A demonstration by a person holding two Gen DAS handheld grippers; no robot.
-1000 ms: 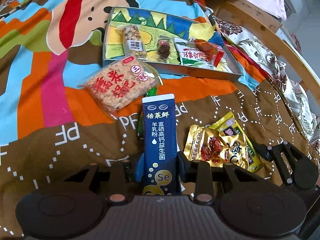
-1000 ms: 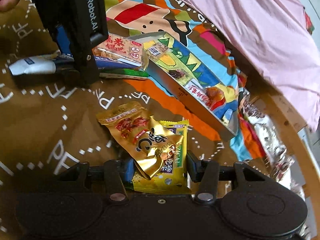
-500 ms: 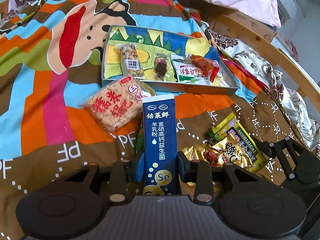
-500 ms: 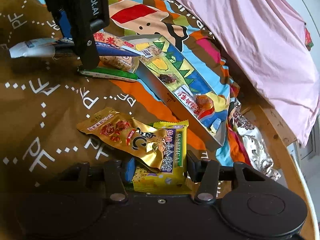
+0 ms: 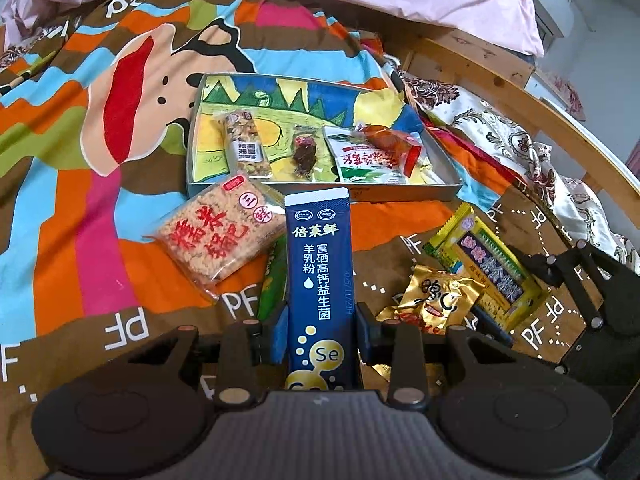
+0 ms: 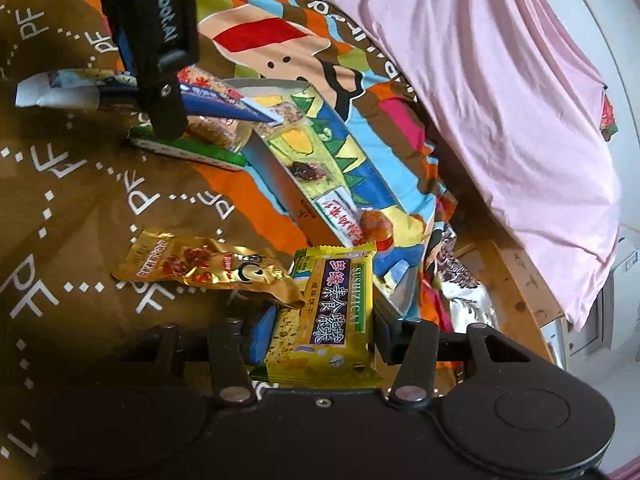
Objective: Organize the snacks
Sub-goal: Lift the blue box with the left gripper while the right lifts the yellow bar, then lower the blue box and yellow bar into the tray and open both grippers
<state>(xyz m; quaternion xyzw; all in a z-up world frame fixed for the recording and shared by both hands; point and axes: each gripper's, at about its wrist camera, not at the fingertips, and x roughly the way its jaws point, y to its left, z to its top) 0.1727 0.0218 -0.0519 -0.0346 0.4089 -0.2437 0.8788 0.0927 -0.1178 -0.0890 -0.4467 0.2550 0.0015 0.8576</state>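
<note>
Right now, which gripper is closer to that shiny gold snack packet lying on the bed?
Right. The right gripper, shut on the yellow biscuit pack, has the gold packet overlapping that pack's edge. The left gripper, holding the blue sachet, sits further off beside it.

Soft printed cloth everywhere here: the bedspread (image 5: 100, 184) reads matt and slightly rumpled, and the pink sheet (image 6: 500, 92) behind it is plain, smooth cotton-like fabric. The bed frame (image 5: 472, 60) is bare pale wood, knots showing, unvarnished by the look of it. The tray (image 5: 400, 194) looks like stiff card, its outer wall dull grey. Now the wrappers: the blue sachet (image 5: 320, 276) is smooth with a satin sheen, the gold packet (image 6: 208, 268) is crinkled, mirror-bright foil, the yellow biscuit pack (image 6: 332, 312) glossy plastic film, and the rice cracker pack (image 5: 218, 232) clear shiny film over a rough, grainy cake. The right gripper (image 6: 320, 334) is matt black plastic with small metal pins.
</note>
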